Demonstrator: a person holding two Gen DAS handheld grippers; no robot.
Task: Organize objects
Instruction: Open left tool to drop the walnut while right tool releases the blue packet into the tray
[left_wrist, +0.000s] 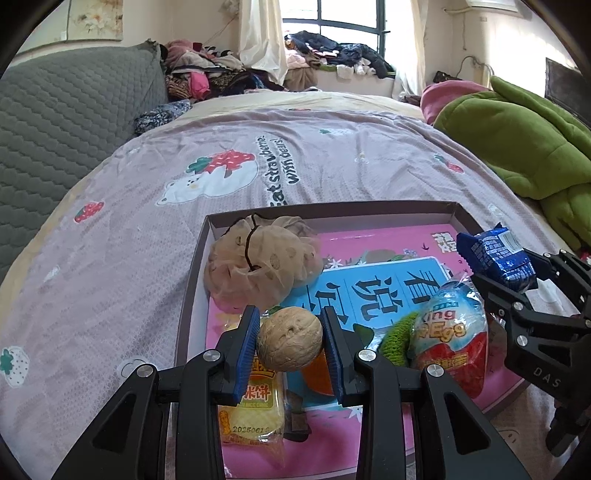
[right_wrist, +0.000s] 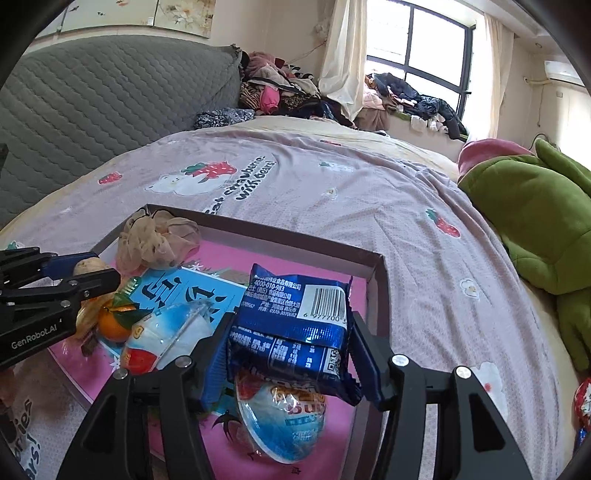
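Walnut (left_wrist: 289, 339), hard and light, sits clamped between left jaws; right jaws hold crinkly, slippery snack packet (right_wrist: 295, 325) loosely by its sides.

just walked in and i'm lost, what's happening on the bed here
A person is sorting small things into a shallow box on the bed. The left claw grips a walnut above it, and the right claw carries a blue snack packet. A scrunchie, toy eggs and a rice cracker already lie inside.

Box (right_wrist: 373, 258) far right corner bare, scrunchie (left_wrist: 258, 258), eggs (left_wrist: 452, 332), orange (right_wrist: 114, 325) seemingly crowd near side
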